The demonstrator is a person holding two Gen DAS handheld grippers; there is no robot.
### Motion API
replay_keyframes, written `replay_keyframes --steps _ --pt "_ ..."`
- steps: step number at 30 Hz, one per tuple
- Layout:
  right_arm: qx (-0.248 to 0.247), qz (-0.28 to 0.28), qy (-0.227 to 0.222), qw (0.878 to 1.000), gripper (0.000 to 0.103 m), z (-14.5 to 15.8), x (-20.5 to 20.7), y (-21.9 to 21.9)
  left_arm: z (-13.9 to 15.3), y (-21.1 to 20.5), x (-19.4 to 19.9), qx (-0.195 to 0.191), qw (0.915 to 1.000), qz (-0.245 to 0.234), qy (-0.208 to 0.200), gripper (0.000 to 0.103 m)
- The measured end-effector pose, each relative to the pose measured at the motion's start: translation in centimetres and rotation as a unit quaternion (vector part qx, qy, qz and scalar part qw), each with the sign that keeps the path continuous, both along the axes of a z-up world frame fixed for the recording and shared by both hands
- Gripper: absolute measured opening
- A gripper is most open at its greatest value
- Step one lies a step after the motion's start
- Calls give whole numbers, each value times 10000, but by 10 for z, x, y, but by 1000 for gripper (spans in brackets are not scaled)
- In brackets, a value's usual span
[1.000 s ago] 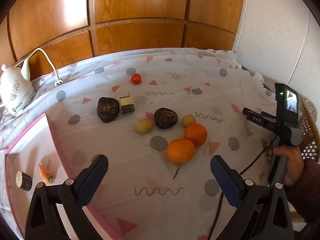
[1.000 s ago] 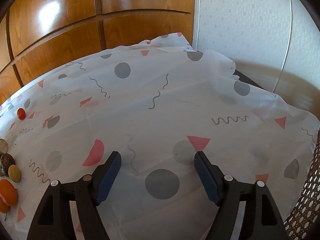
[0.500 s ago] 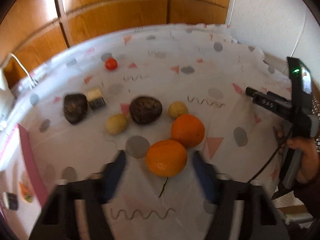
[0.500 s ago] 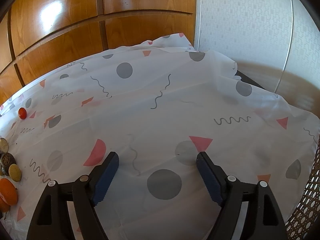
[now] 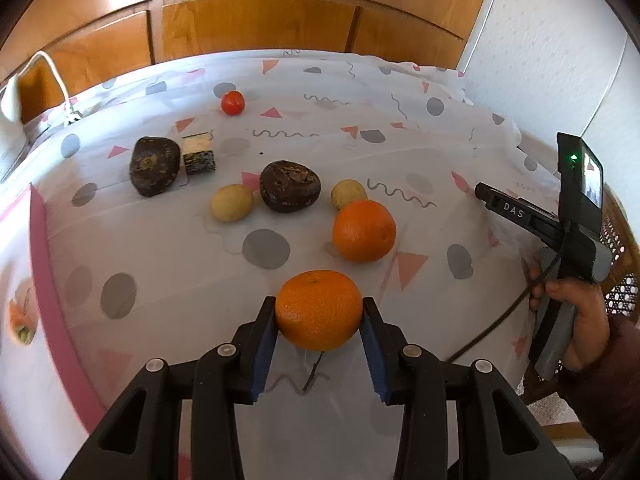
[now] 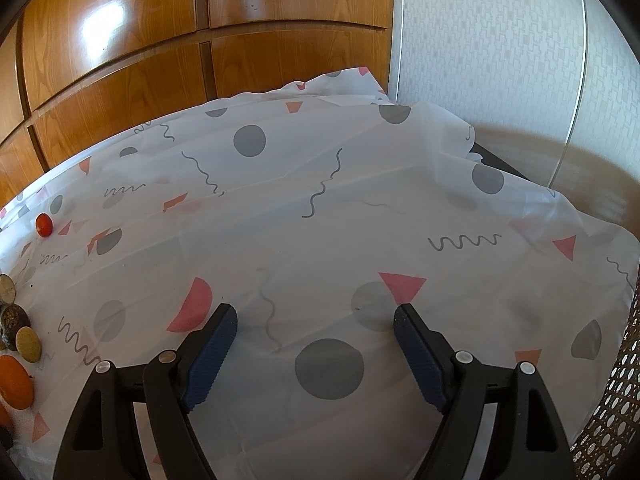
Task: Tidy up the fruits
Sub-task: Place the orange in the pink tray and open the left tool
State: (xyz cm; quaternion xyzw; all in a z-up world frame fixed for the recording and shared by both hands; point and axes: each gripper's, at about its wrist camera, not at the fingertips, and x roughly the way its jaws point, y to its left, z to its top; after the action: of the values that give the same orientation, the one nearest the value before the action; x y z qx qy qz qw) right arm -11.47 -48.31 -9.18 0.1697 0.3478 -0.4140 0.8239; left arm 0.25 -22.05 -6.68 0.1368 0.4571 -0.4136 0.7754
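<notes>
An orange (image 5: pixel 319 310) lies on the patterned tablecloth (image 5: pixel 160 264) between the blue pads of my left gripper (image 5: pixel 319 305), whose jaws are closing; both pads touch its sides. A second orange (image 5: pixel 364 230) sits just beyond it, to the right. Farther back lie two small yellow fruits (image 5: pixel 232 208) (image 5: pixel 349 194), two dark brown lumps (image 5: pixel 290 186) (image 5: pixel 154 165) and a red tomato (image 5: pixel 233 103). My right gripper (image 6: pixel 316 316) hangs open over bare cloth at the table's right side, nothing between its fingers.
A pink-edged white tray (image 5: pixel 44 280) at the left holds a carrot piece (image 5: pixel 22 318). A small striped block (image 5: pixel 198 153) lies by the left dark lump. A white kettle (image 5: pixel 10 100) stands far left. A wicker chair (image 6: pixel 608 420) borders the right edge; wooden panels rise behind.
My left gripper moved forward and down to the near orange, and its jaws went from wide open to closed against the fruit. The right gripper stayed where it was.
</notes>
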Motion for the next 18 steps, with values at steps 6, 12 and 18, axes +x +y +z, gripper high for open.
replay_keyframes --steps 6,12,18 --pt "-1 -1 1 10000 82 0 0 0 12 21 3 -244 9993 265 25 41" --pt "-8 -4 7 10000 82 0 0 1 33 46 7 -578 9965 605 -38 41" --pt "-6 -5 3 10000 82 0 0 1 52 83 21 -934 9888 1166 -43 41"
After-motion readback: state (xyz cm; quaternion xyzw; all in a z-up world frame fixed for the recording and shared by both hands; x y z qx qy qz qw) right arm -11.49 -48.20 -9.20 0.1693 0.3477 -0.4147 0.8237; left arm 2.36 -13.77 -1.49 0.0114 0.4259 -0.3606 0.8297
